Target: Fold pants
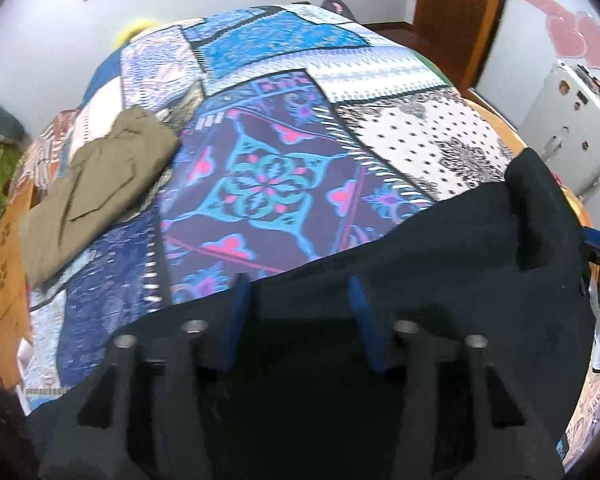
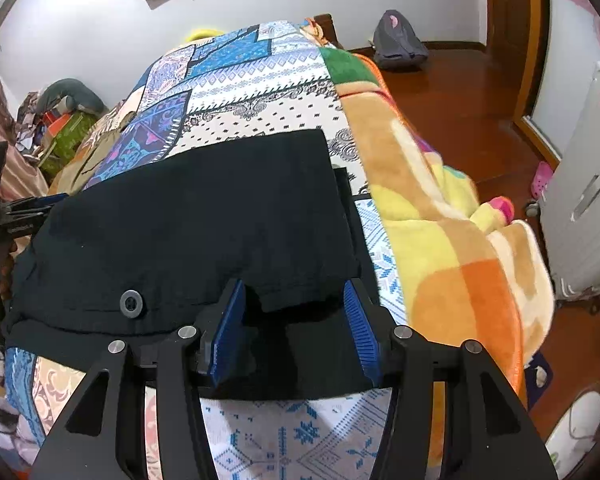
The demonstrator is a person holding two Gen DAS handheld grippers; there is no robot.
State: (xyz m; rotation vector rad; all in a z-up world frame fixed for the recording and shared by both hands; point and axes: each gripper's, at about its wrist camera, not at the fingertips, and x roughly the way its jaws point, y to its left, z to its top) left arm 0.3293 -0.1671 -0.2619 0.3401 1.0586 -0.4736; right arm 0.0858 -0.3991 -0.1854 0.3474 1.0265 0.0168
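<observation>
The black pants [image 2: 188,224] lie folded on the patchwork bedspread [image 1: 284,184], while the right gripper [image 2: 296,292] and left gripper [image 1: 300,292] hover spread above the cloth, pinching nothing, apparently released.

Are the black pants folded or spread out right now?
Folded: the black pants lie doubled on the patchwork bedspread, top layer's edge over a lower layer.

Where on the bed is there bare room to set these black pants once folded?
Best patch: the quilt's purple flower panel, bordered by the folded olive pants at left and the black pants in front. Crowded: the bed's right edge under the bunched fleece blanket.
</observation>
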